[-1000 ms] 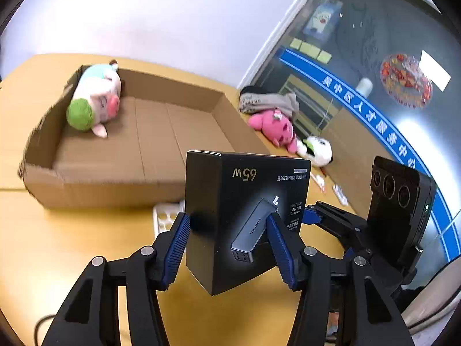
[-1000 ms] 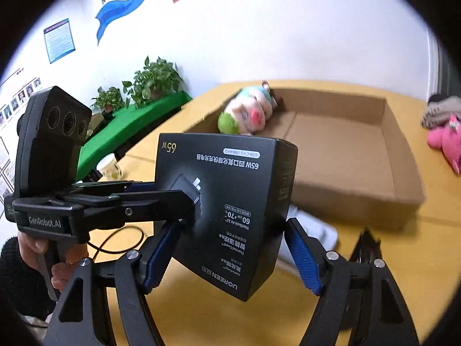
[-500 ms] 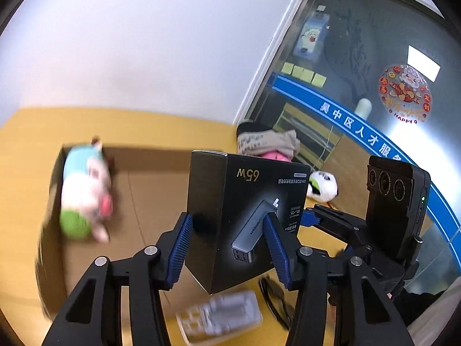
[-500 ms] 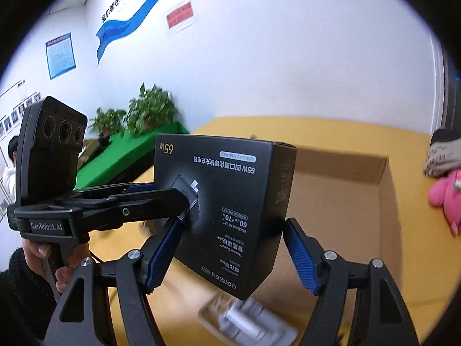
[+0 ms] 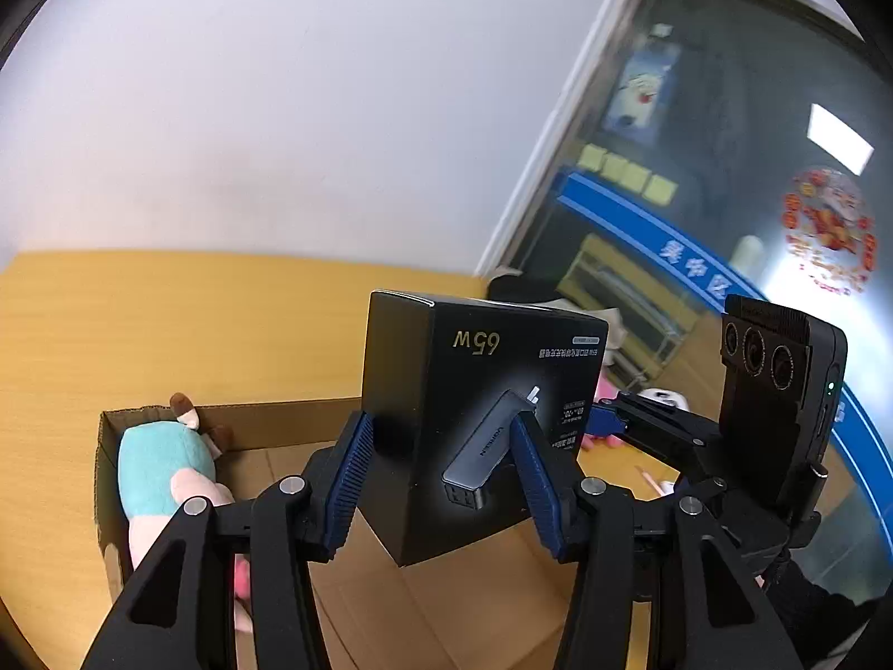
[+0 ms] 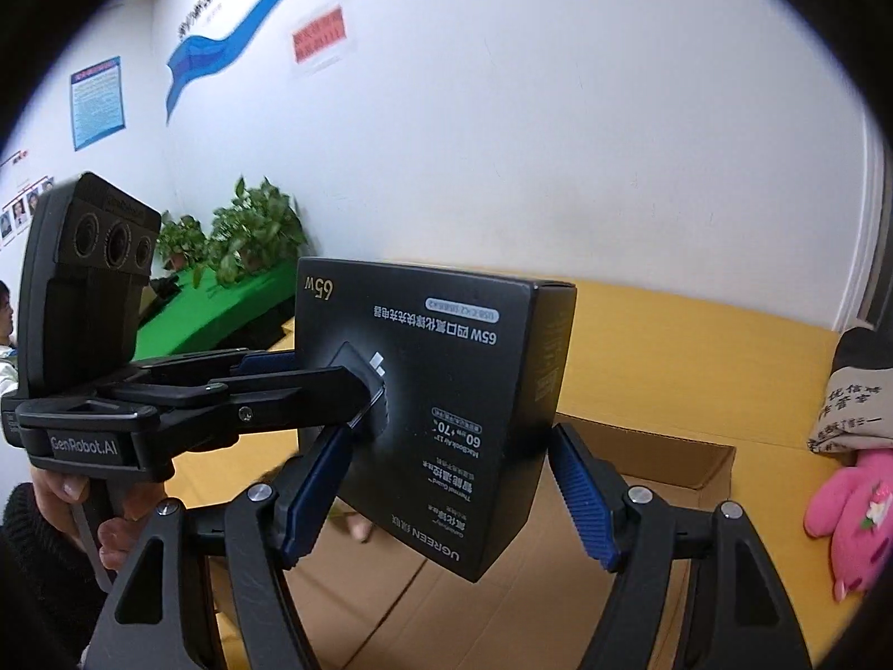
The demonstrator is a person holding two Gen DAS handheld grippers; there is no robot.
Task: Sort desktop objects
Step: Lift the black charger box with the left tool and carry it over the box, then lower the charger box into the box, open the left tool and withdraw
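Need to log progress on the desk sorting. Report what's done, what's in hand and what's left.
Done: the teal-and-pink plush toy lies inside the cardboard box. In hand: the left tongs clamp the black UGREEN charger box above the cardboard box; the right tongs bracket it, contact unclear. Left: the pink plush toy and the grey printed cloth beside it sit on the table, outside the cardboard box.

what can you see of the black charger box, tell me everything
The black charger box is matte cardboard printed with "65W", UGREEN and a grey charger picture, all upside down. It is held in the air, slightly tilted, above the open cardboard box. Both the left gripper and the right gripper clamp its sides with blue pads.
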